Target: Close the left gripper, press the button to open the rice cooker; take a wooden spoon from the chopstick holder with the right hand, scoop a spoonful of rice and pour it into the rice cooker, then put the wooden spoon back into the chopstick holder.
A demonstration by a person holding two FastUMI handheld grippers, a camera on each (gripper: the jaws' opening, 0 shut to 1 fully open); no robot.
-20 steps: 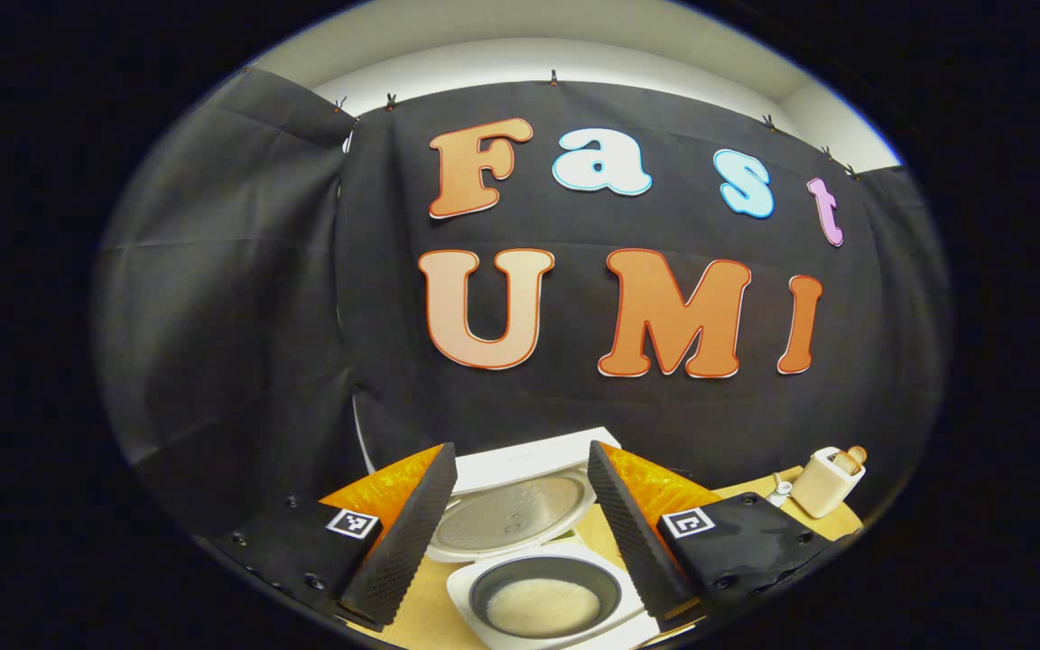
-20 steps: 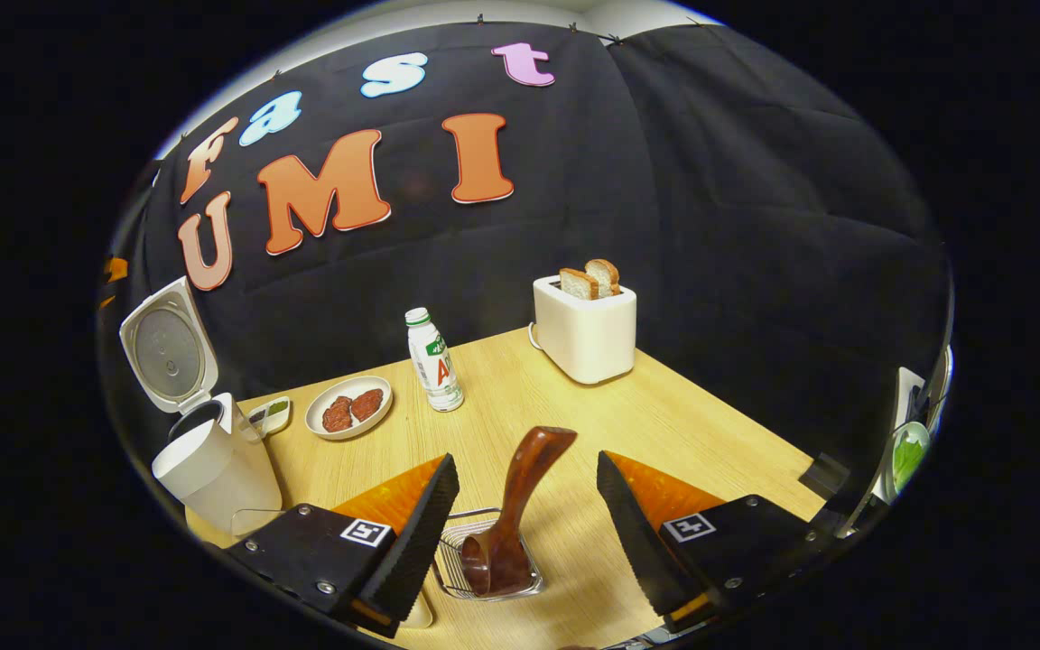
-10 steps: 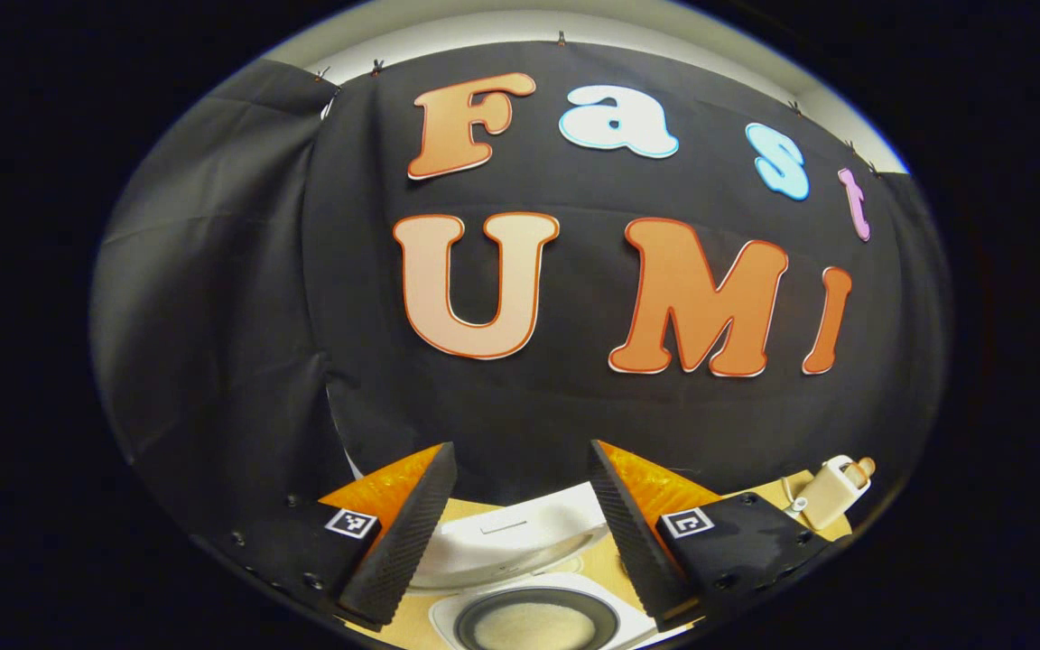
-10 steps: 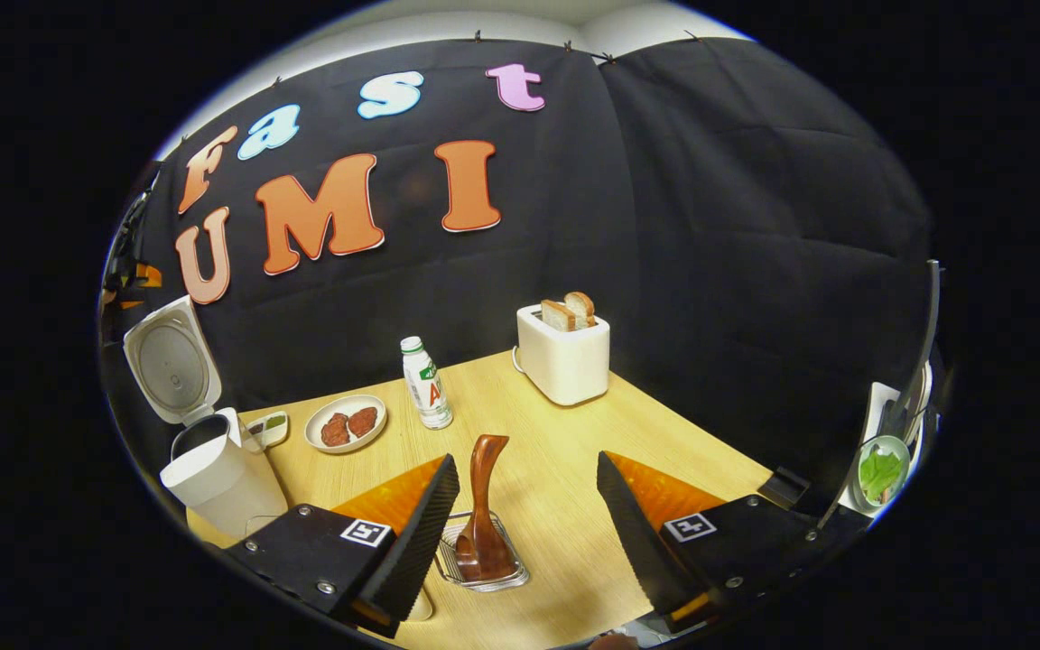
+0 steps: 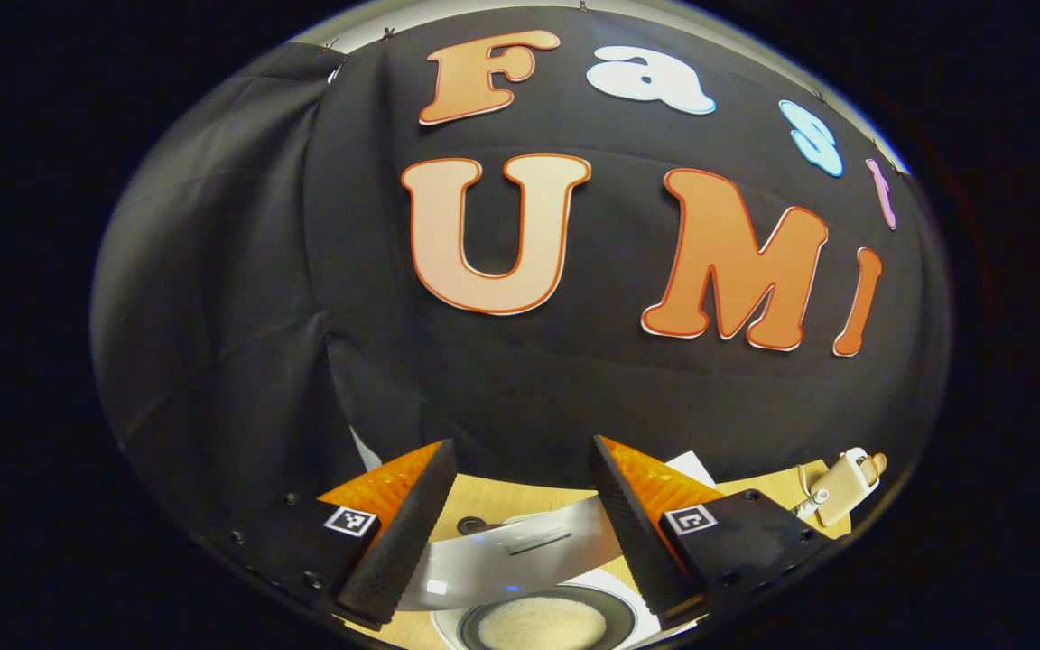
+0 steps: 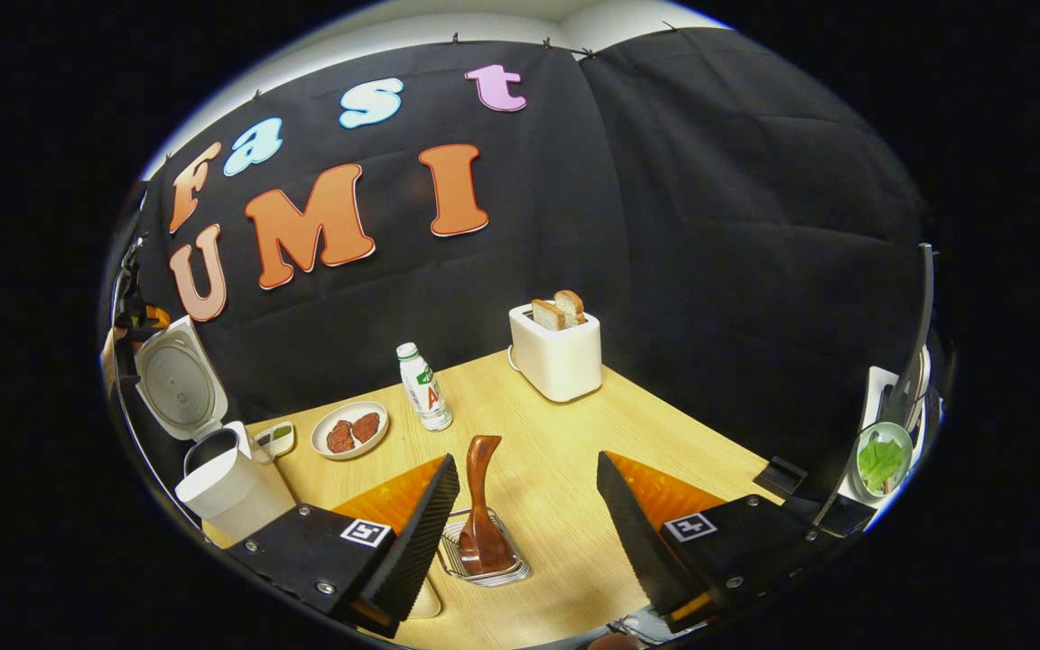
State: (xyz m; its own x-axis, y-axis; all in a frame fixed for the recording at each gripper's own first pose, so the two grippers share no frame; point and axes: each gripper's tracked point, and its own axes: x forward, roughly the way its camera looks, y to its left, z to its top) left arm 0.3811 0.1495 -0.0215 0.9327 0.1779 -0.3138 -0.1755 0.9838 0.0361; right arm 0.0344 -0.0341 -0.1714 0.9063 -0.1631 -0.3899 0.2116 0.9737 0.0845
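Note:
In the left gripper view my left gripper (image 5: 520,533) is open above the white rice cooker (image 5: 520,552). Its lid stands raised, and white rice (image 5: 541,623) lies in the dark inner pot below. In the right gripper view my right gripper (image 6: 524,533) is open with nothing between its fingers. The brown wooden spoon (image 6: 480,506) stands handle-up in the wire chopstick holder (image 6: 484,571), just ahead of the left finger and apart from it. The open rice cooker (image 6: 213,456) stands at the table's far left.
On the wooden table (image 6: 574,451) stand a white toaster (image 6: 556,357) with bread slices, a small white bottle (image 6: 423,388), a plate (image 6: 349,431) with two dark red pieces and a small dish (image 6: 278,439). A bowl of greens (image 6: 881,460) sits at the far right.
The left gripper has tilted upward, so the cooker sank to the view's bottom edge. The right gripper has drawn back and up from the spoon, which stays in the holder.

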